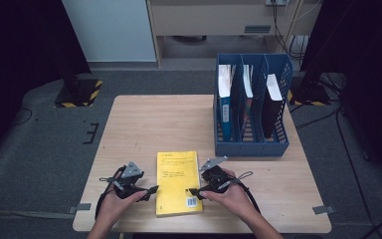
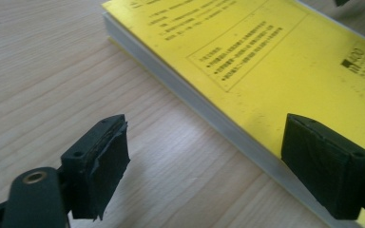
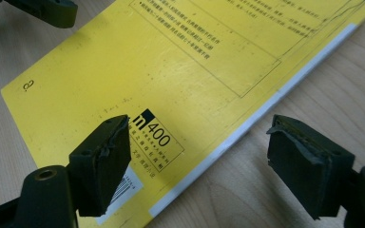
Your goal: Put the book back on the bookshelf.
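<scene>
A: Where does the book (image 1: 178, 182) lie?

B: Flat on the table (image 1: 144, 124), at its near edge, between the two hands. Its long axis runs from the person toward the blue file rack (image 1: 251, 144), which stands well apart at the far right with books upright in its slots.

A: And the grippers?

B: One on each long side. The left gripper (image 1: 151, 189) sits just beside the book's left edge; the right gripper (image 1: 193, 192) is at the right edge, its tip over the cover near the barcode.

A: Are the jaws gripping anything?

B: No. In the left gripper view the jaws stand apart, one over bare wood, the other over the yellow cover, with the page edge (image 2: 209, 114) running between them; no pad presses on it. In the right gripper view the right jaws are open too and straddle the opposite long edge (image 3: 247, 126), one over the cover, one over the table.

A: Which hand is nearer?

B: Both are close. The right looks slightly farther in, already overlapping the cover.

A: So the next move turns on what?

B: Likely on each edge sitting between its gripper's jaws: both approach from the sides, across the long axis, well placed to close on the book's thickness and lift it.
</scene>
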`<state>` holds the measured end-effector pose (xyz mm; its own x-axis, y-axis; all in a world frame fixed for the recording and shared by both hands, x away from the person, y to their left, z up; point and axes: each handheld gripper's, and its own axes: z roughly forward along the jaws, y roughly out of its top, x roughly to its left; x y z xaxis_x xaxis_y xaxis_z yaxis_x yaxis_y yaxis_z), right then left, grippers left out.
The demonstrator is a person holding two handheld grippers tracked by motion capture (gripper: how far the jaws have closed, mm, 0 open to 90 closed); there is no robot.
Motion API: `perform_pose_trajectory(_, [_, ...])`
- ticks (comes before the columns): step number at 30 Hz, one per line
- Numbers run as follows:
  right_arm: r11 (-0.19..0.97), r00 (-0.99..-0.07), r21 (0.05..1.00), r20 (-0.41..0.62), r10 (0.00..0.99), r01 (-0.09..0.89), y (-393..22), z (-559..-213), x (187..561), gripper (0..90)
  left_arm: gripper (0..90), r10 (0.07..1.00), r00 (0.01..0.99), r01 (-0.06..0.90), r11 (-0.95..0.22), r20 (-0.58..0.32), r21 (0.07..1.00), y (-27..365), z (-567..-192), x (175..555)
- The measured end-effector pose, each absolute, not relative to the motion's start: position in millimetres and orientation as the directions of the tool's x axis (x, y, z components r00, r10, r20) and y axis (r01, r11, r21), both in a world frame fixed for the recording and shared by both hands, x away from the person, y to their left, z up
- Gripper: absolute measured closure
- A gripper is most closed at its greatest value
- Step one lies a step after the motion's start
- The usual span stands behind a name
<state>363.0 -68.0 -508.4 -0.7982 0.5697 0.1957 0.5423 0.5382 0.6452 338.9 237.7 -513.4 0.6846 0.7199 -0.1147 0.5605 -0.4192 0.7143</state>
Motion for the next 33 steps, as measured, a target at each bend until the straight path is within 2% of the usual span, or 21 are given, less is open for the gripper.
perform_pose_trajectory(4, [0.551,-0.801,0.629,0.207,0.562,0.549,-65,-514,362,21.5,22.0,0.694,0.708,0.559,-0.440,-0.128,0.703,230,-515,337])
perform_pose_trajectory(11, [0.563,-0.803,0.614,0.213,0.557,0.554,-61,-519,359,19.4,37.8,0.661,0.730,0.568,-0.442,-0.176,0.694,223,-517,339])
perform_pose_trajectory(16, [0.555,-0.798,0.617,0.213,0.564,0.557,-60,-519,358,19.4,41.9,0.654,0.727,0.588,-0.434,-0.210,0.682,224,-518,342])
perform_pose_trajectory(22, [0.546,-0.789,0.619,0.208,0.579,0.564,-58,-520,356,18.8,53.2,0.652,0.724,0.596,-0.426,-0.226,0.680,228,-517,351])
perform_pose_trajectory(33, [0.517,-0.768,0.627,0.214,0.604,0.582,-55,-521,356,19.4,60.9,0.645,0.726,0.601,-0.426,-0.238,0.676,235,-517,364])
